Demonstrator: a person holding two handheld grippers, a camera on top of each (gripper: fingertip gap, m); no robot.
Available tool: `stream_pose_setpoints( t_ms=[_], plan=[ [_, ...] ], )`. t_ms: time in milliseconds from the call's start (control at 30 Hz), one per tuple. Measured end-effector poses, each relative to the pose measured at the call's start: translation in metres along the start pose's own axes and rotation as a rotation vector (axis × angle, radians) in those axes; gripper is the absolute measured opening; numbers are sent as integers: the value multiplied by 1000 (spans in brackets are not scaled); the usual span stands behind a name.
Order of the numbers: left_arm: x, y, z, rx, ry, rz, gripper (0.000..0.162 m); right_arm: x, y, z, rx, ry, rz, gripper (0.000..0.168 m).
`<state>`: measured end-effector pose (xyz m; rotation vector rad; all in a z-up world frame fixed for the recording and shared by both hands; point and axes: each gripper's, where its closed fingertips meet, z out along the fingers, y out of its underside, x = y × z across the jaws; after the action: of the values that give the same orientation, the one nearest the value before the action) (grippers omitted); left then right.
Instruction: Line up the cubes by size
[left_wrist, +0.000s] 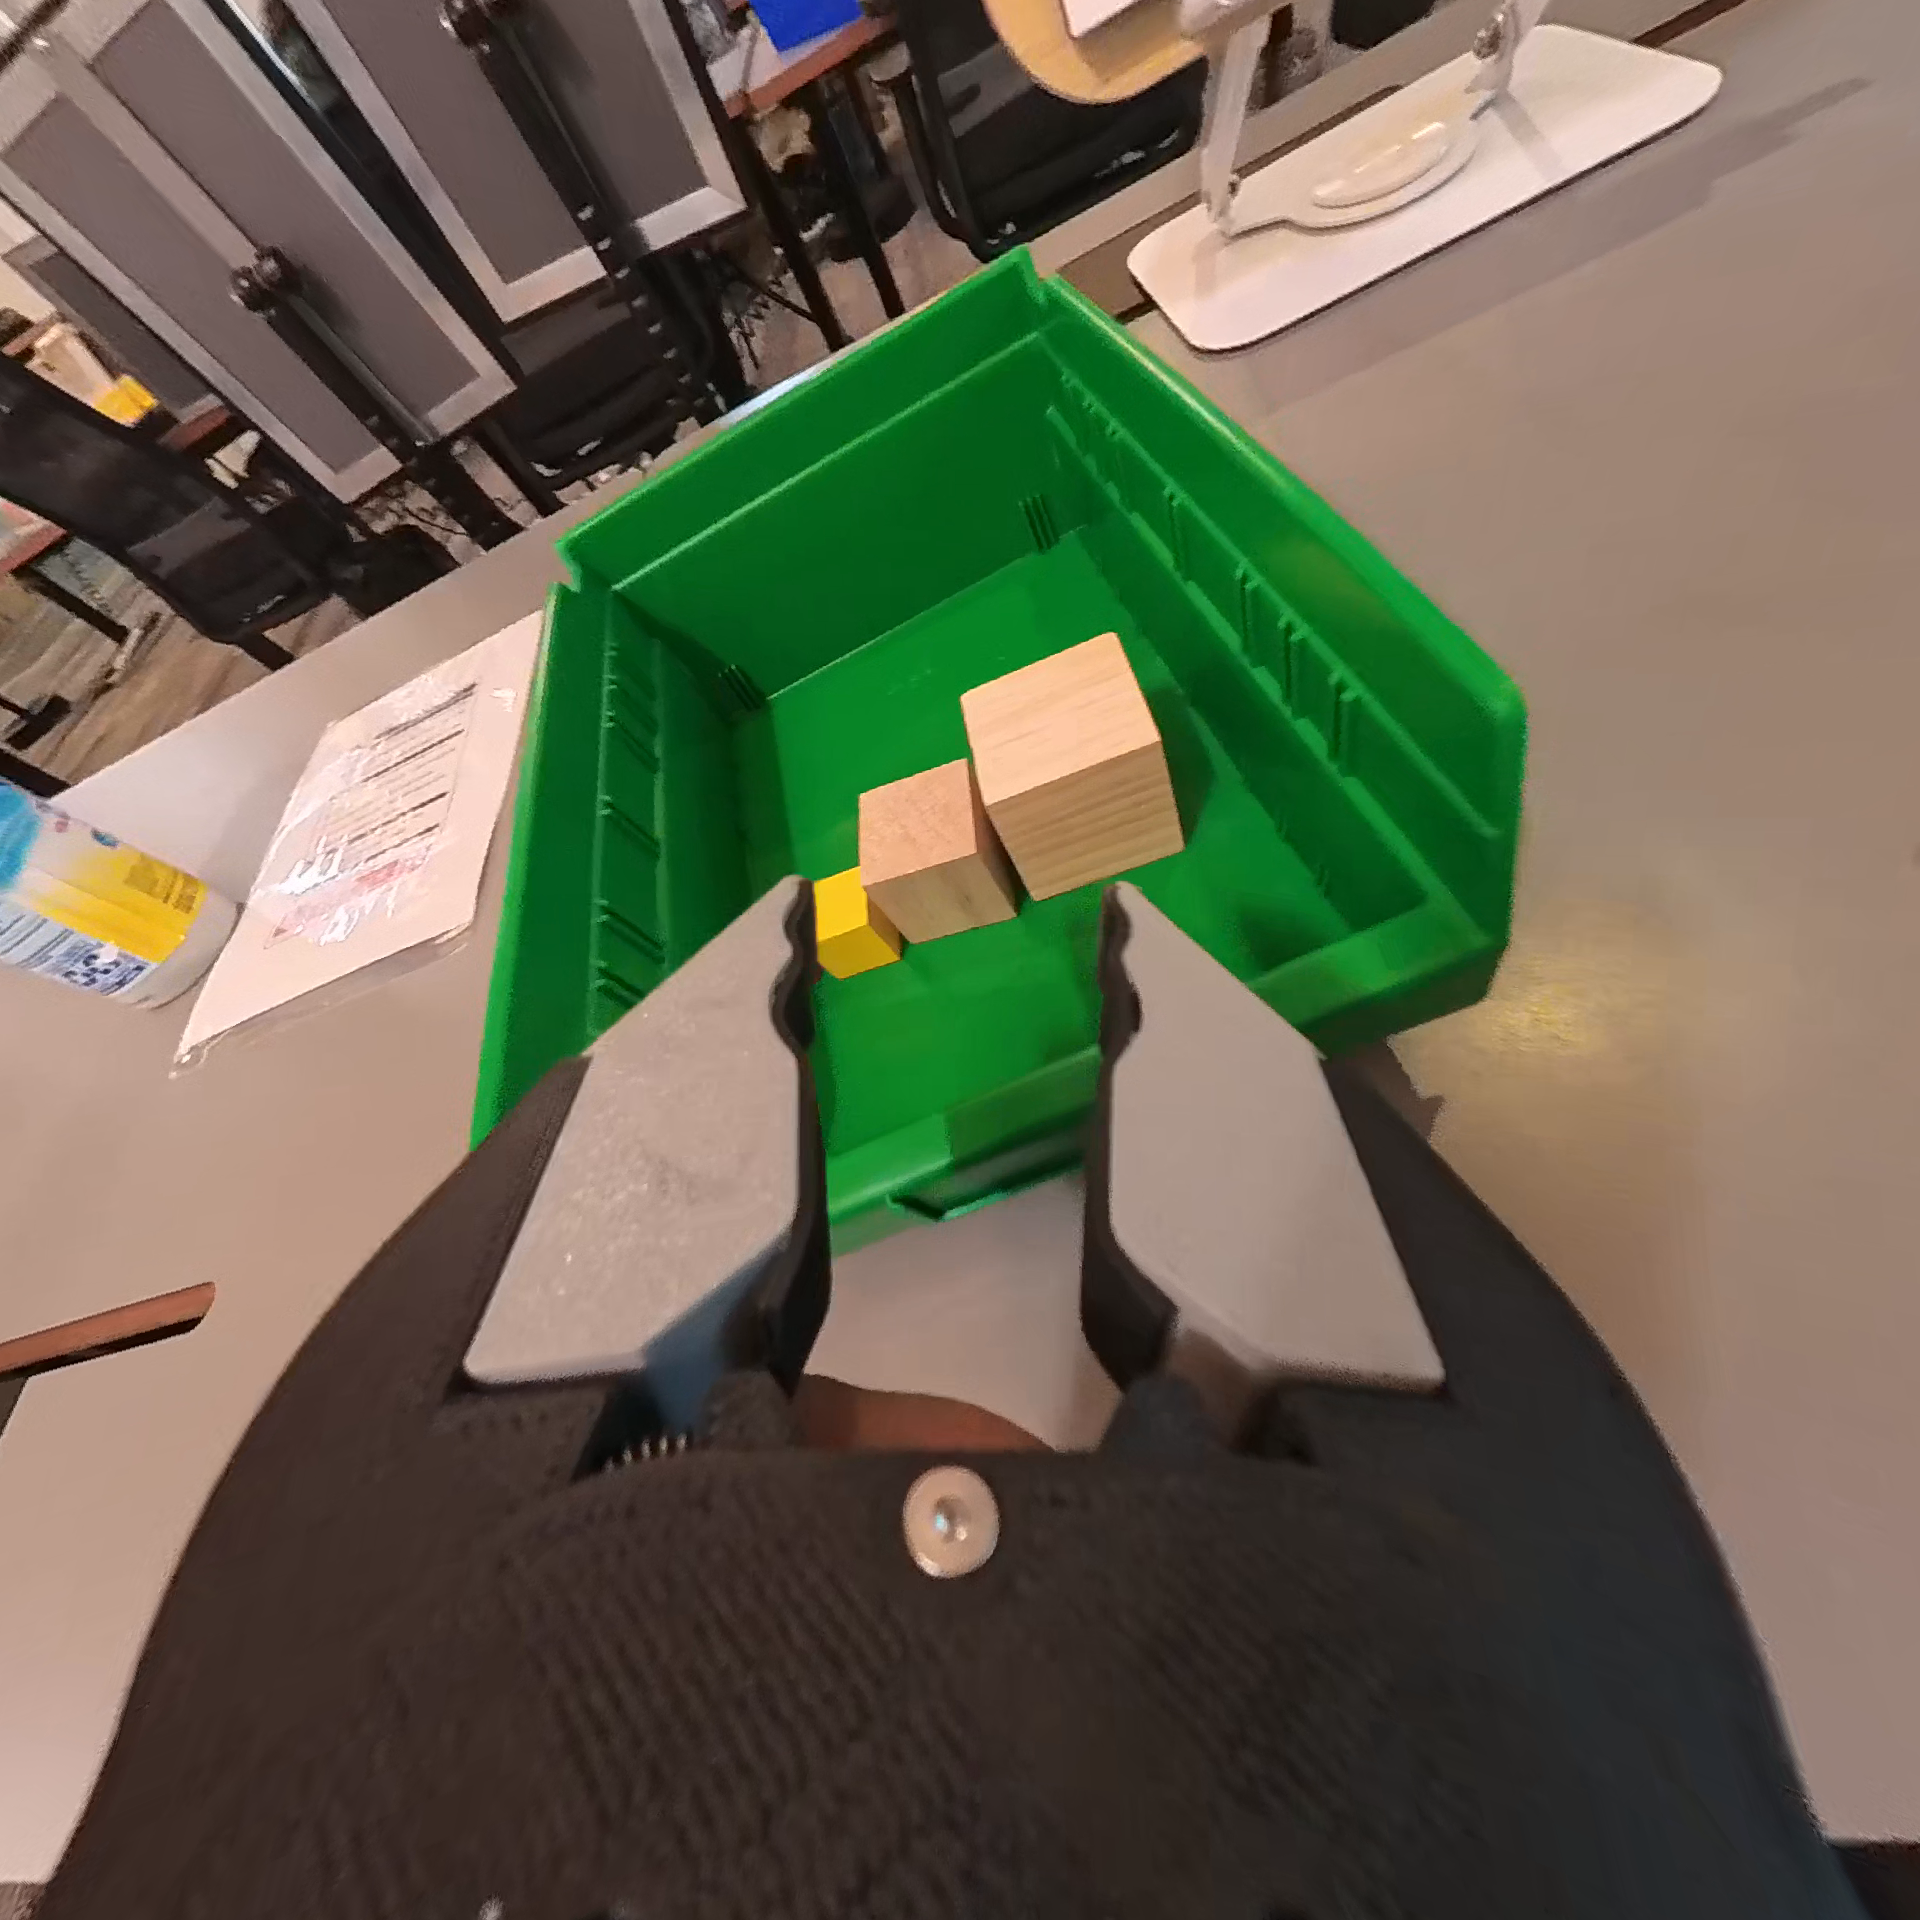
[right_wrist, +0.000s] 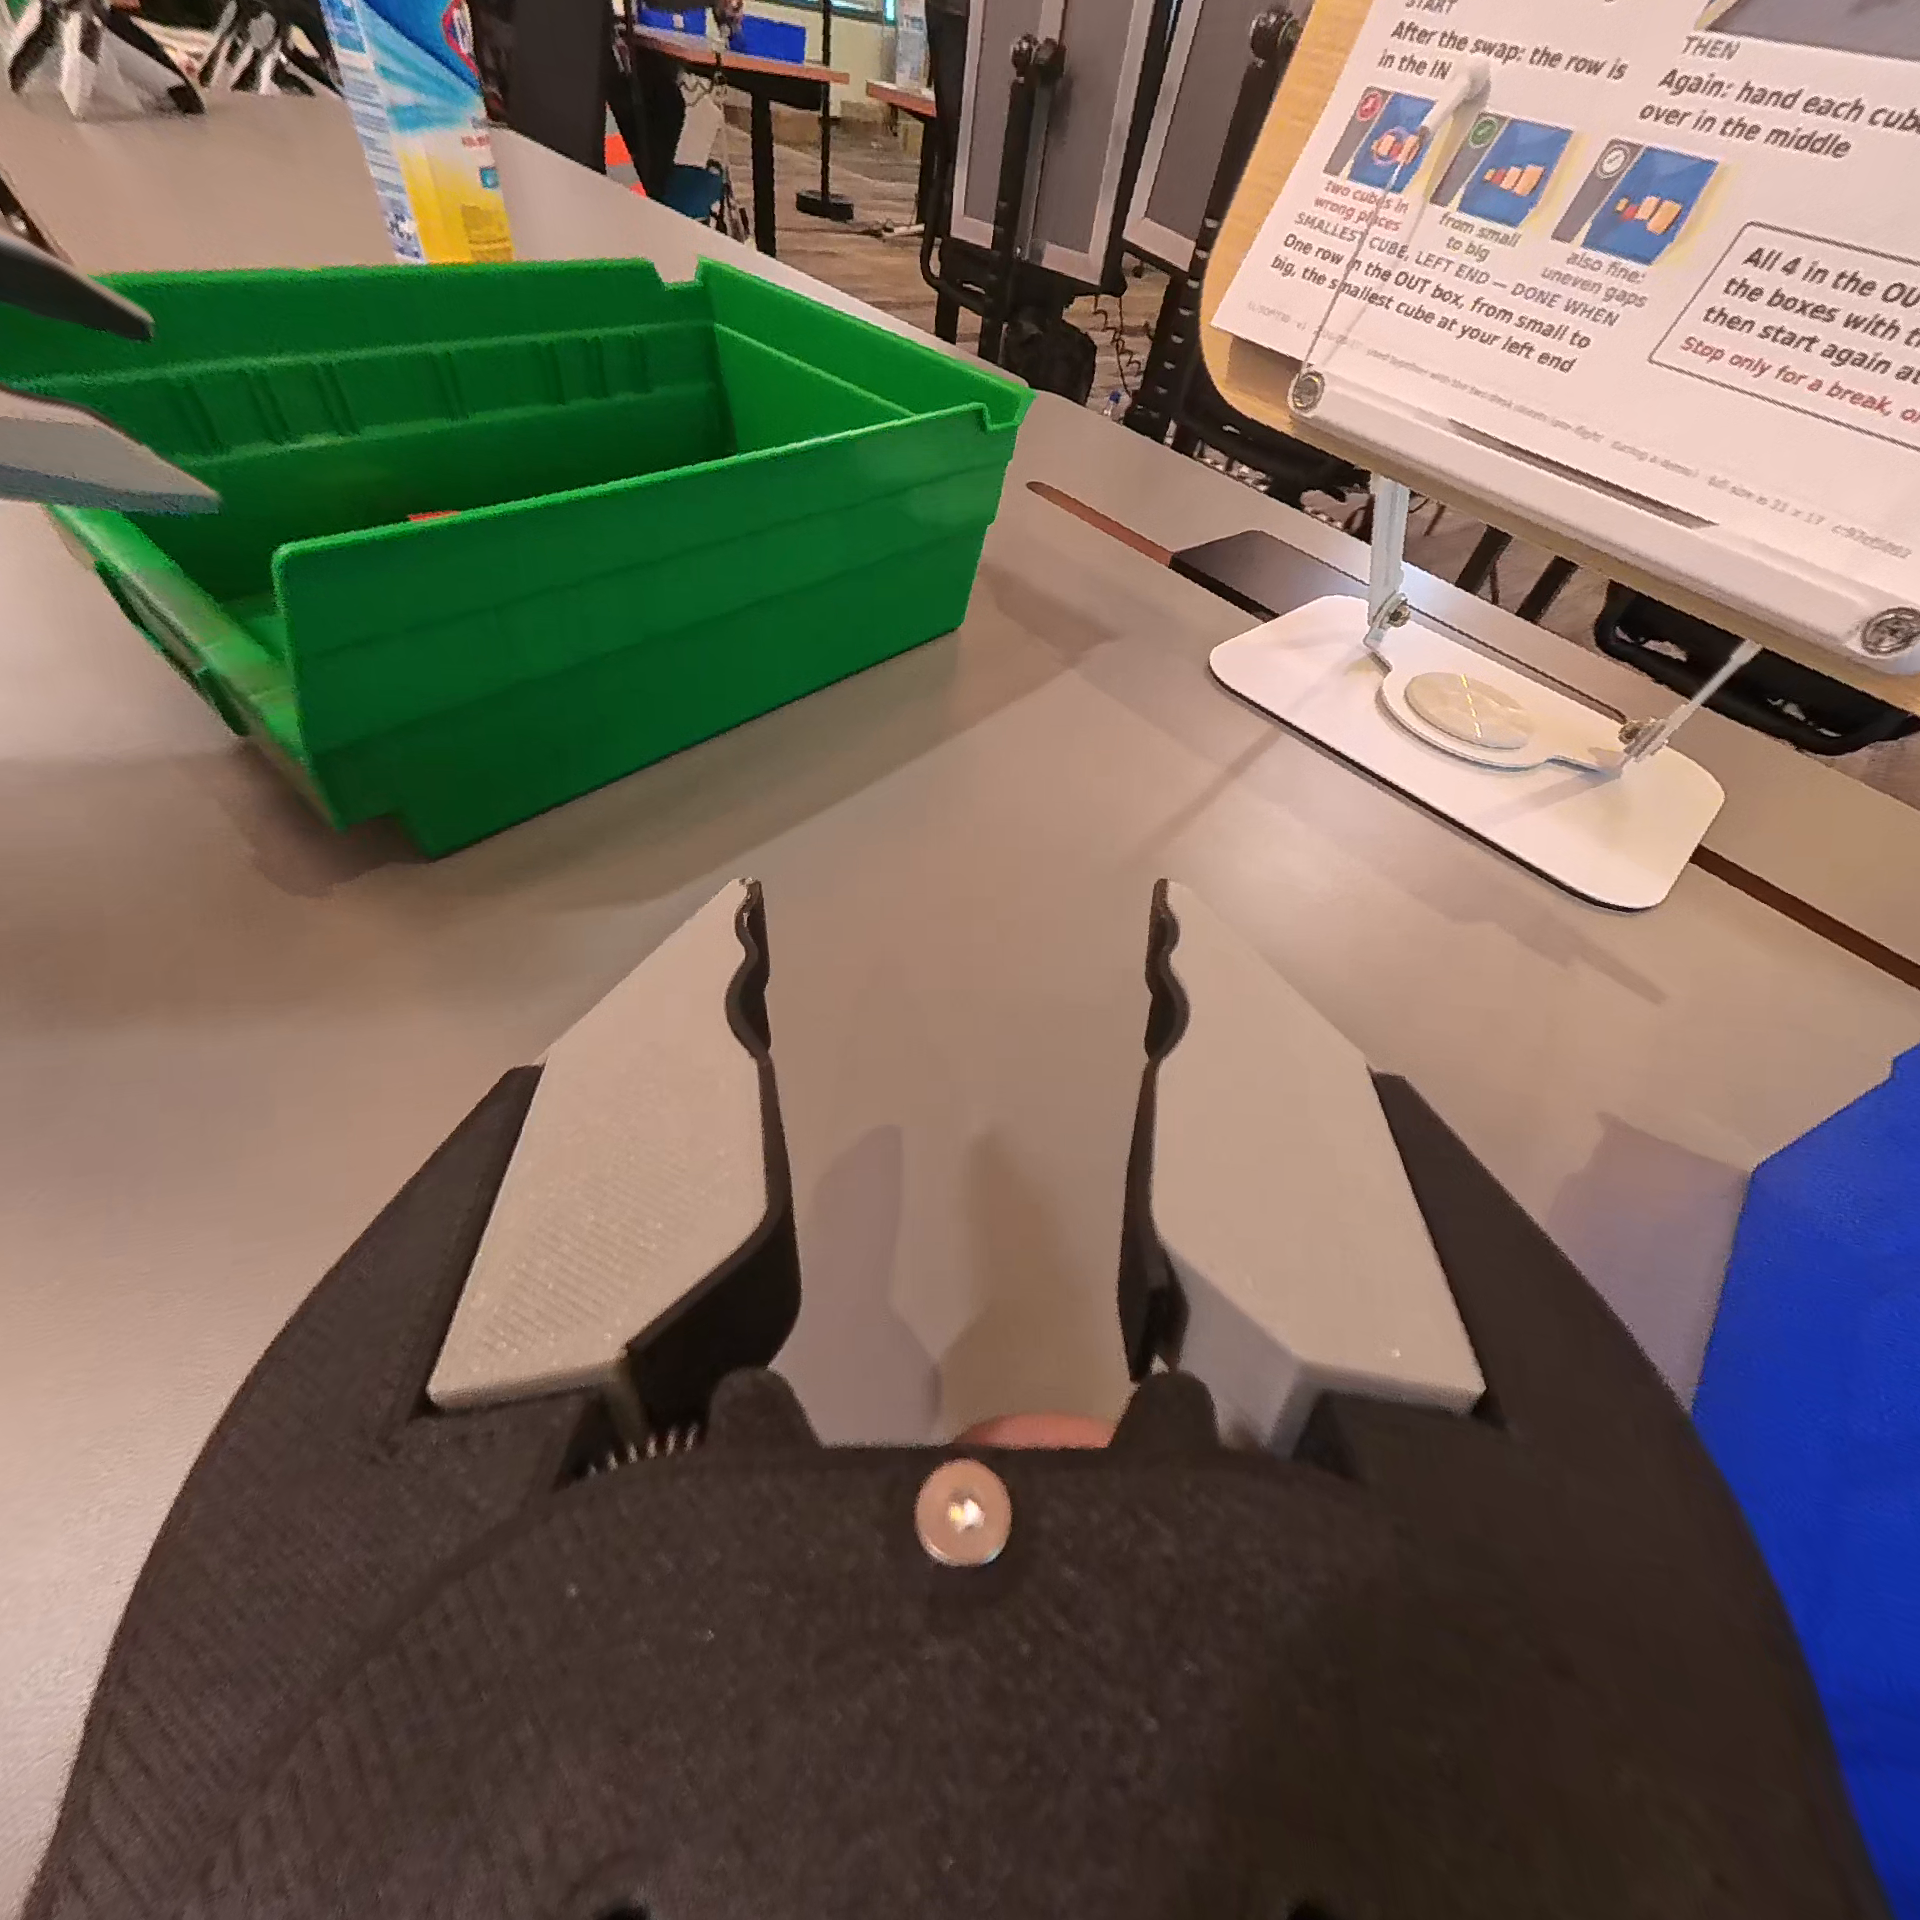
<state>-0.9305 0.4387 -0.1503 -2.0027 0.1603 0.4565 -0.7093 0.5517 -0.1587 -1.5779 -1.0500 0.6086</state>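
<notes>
In the left wrist view a green bin (left_wrist: 1382, 665) holds a row of cubes: a small yellow cube (left_wrist: 850, 930), a medium wooden cube (left_wrist: 930, 847) and a large wooden cube (left_wrist: 1075, 764), touching side by side. My left gripper (left_wrist: 951, 899) is open and empty, above the bin's near end, its left fingertip just in front of the yellow cube. In the right wrist view my right gripper (right_wrist: 956, 894) is open and empty above bare table. The green bin (right_wrist: 644, 623) lies to its far left, with the left gripper's fingers (right_wrist: 94, 473) over it. A bit of something red (right_wrist: 431, 514) shows inside.
A plastic-sleeved sheet (left_wrist: 353, 831) and a wipes canister (left_wrist: 94, 914) lie left of the bin. A white stand (right_wrist: 1475, 727) with an instruction board (right_wrist: 1621, 260) stands at the right. A blue bin's edge (right_wrist: 1829, 1455) is at my right gripper's right. The table edge runs behind the green bin.
</notes>
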Motion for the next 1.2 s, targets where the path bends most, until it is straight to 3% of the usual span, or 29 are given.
stream_pose_setpoints(
  t_ms=[167,300,333,533,767,900,1067,1167,1200],
  plan=[
    [-4,9,12,-64,22,70,46,1,-2,-2,11,20,-31,71],
    [0,9,33,-122,159,111,4,-2,6,3,-19,-11,0,71],
    [-1,14,40,-167,183,128,0,-4,6,4,-20,-19,7,71],
    [14,43,61,-370,391,253,0,-3,7,4,-23,-11,-8,70],
    [7,78,85,-628,459,403,0,-8,12,7,-44,-23,-18,70],
    [-12,69,113,-635,374,362,0,-7,11,7,-42,-25,-13,70],
    [-59,29,162,-431,14,350,0,-8,10,6,-36,-28,-11,70],
    [-23,28,161,-404,170,301,0,-9,9,5,-34,-34,-10,70],
    [-22,28,160,-412,157,302,0,-9,8,5,-33,-35,-10,70]
  ],
)
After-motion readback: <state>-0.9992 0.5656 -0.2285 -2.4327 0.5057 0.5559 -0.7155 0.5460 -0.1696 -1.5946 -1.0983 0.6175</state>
